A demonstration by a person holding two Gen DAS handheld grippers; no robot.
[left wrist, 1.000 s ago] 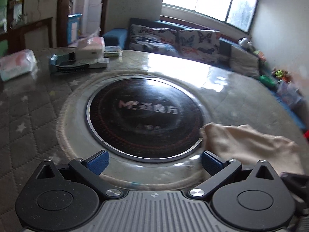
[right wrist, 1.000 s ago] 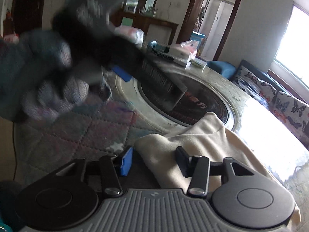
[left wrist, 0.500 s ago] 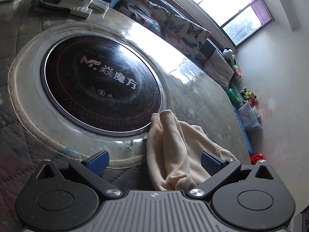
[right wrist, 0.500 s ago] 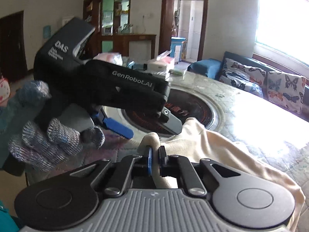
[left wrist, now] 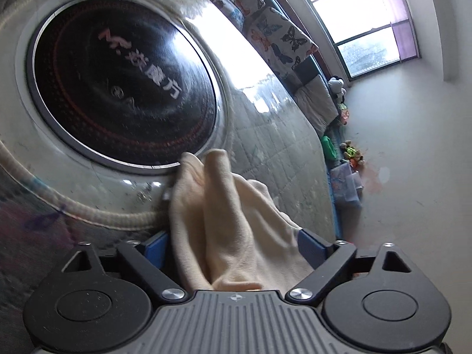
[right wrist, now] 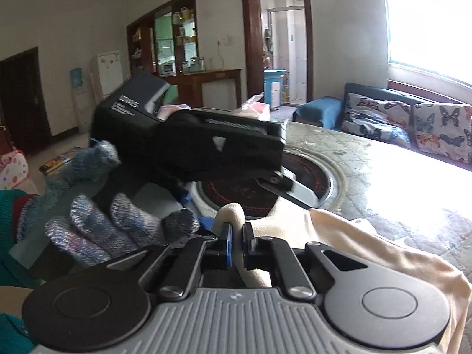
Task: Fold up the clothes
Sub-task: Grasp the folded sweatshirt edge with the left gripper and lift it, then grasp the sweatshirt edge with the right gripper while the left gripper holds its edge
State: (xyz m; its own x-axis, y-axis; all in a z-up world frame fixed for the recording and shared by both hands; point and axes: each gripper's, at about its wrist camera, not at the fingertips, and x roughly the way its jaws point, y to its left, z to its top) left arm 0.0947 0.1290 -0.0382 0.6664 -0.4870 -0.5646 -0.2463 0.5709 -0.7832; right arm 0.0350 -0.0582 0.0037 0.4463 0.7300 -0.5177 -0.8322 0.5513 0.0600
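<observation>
I see the cream cloth [left wrist: 227,230] lying bunched on the near part of the quilted table [left wrist: 283,135], just at the near rim of the round black cooktop [left wrist: 118,79] that is set in the table's middle. In the left wrist view the cloth rises in two soft folds between the two blue pads of my left gripper [left wrist: 230,247]. Its jaws are closing at this moment; the cloth fills most of the gap, but if the pads already press it, I cannot tell. The left pad [left wrist: 156,249] is half hidden behind the fabric.

In the right wrist view my right gripper [right wrist: 238,244] has its jaws pressed nearly together, and it pinches a thin fold of the same cloth [right wrist: 348,236], which sticks up above the pads as a small rounded loop. From there the cloth spreads to the right and near side, over the table's edge area.

In this same view the left gripper's black body [right wrist: 191,144] is just to the left and a little farther, held by a hand in a blue-grey knitted glove [right wrist: 112,224] with a teal sleeve [right wrist: 8,221]. Far right, a sofa with butterfly cushions [right wrist: 407,118] stands under the bright window [right wrist: 430,17].
</observation>
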